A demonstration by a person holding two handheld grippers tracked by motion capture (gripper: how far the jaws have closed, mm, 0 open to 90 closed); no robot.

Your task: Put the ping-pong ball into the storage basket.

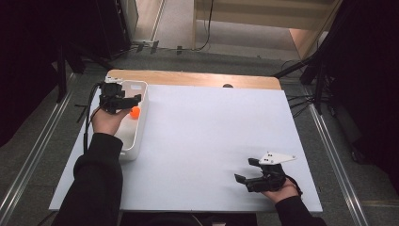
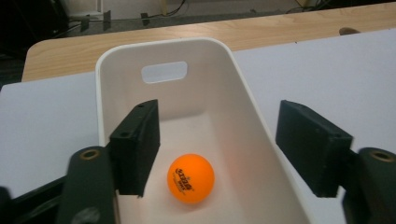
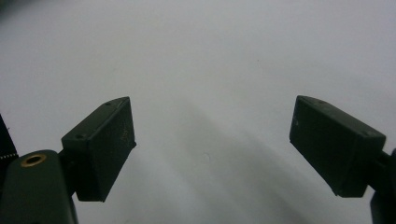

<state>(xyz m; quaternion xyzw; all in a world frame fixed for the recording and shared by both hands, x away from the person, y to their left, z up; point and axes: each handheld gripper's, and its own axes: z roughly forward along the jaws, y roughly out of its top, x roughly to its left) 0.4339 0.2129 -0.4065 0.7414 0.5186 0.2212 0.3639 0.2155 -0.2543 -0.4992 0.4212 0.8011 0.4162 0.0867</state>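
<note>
An orange ping-pong ball [image 2: 190, 178] lies on the floor of a white plastic bin [image 2: 163, 51] at the table's left. From above, the ball [image 1: 135, 112] sits in the bin [image 1: 141, 123] just right of my left gripper [image 1: 134, 100]. That left gripper [image 2: 219, 149] hovers open over the bin, jaws spread wide, with the ball below and between them, untouched. My right gripper [image 1: 247, 170] is open low over the white sheet near the front right. Its own view has the right gripper [image 3: 212, 144] with nothing between the jaws.
A white sheet [image 1: 207, 136] covers most of the wooden table [image 1: 188, 77]. A small dark knob [image 1: 227, 85] sits at the far edge. Dark stands and cables flank both sides on the floor.
</note>
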